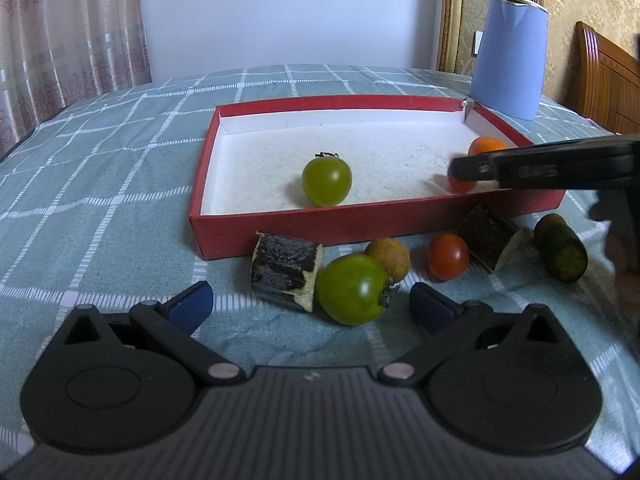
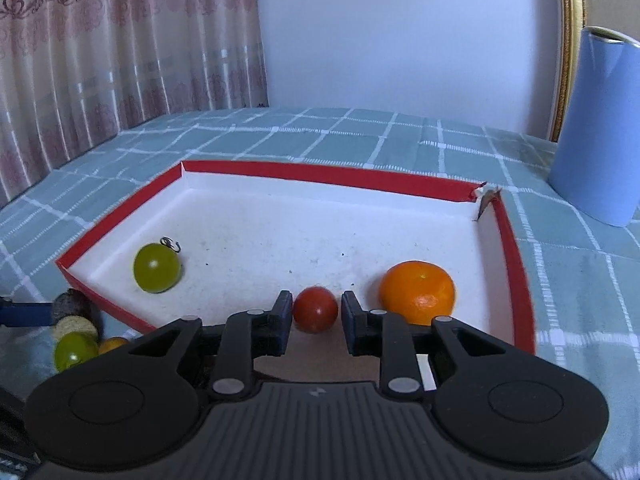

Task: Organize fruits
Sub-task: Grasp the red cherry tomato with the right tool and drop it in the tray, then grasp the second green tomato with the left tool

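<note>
Right wrist view: my right gripper (image 2: 314, 314) sits low over the near edge of the red box (image 2: 320, 174), tips inside it. A red cherry tomato (image 2: 315, 309) lies on the white floor of the box, centre of the frame, directly between the jaws. There is a visible gap on each side of it, so the jaws are slightly spread and not pressing on it; I read this as a release, the tomato set down rather than held.

Just to its right in the same view sits an orange mandarin (image 2: 417, 293), near the tomato but apart from it. A green tomato (image 2: 157, 267) rests at the left of the box, well apart from both. My judgement: the box is the collection place, and the fruit already in it is the sorted share.

Left wrist view: my left gripper (image 1: 311, 304) hovers above the checked cloth, jaws spread wide and empty. A larger green tomato (image 1: 352, 289) lies between the blue fingertips (image 1: 192, 302) and slightly beyond them, touching neither. That open stance looks like readiness for the next pick.

Outside the box along its near wall, lower centre to right of this frame: a dark bark-covered chunk (image 1: 285, 274), a brown longan (image 1: 389, 258) touching the green tomato, a second red tomato (image 1: 448, 256), another dark chunk (image 1: 489, 237), and a dark green piece (image 1: 562, 254). These remain unsorted.

A blue jug (image 1: 510, 56) stands beyond the far right corner of the box.
</note>
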`<move>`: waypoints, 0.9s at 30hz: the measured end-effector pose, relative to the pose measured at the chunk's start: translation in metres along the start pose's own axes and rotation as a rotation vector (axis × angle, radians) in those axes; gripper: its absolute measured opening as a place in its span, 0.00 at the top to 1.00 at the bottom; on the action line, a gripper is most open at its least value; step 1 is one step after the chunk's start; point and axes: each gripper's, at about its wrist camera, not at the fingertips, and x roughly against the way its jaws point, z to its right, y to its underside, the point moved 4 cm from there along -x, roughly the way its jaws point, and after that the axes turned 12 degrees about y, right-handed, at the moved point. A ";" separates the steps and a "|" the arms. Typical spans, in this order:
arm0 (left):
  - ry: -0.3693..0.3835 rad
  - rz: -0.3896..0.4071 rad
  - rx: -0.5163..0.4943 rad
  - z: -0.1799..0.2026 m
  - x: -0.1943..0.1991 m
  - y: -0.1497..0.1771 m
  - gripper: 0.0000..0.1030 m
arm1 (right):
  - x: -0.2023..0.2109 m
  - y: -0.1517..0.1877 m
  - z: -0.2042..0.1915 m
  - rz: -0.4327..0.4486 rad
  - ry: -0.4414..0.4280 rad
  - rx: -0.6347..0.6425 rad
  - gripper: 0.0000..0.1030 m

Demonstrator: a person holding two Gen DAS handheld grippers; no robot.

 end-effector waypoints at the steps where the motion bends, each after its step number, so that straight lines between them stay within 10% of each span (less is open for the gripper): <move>1: 0.000 0.000 0.000 0.000 0.000 0.000 0.00 | 0.008 0.001 0.004 0.017 0.010 -0.014 0.66; 16: -0.003 0.001 0.000 0.000 0.000 0.000 0.00 | 0.045 0.056 0.125 -0.025 0.416 -0.253 0.51; 27: 0.015 0.099 -0.070 0.019 0.020 0.004 0.12 | 0.036 0.059 0.130 -0.062 0.423 -0.256 0.49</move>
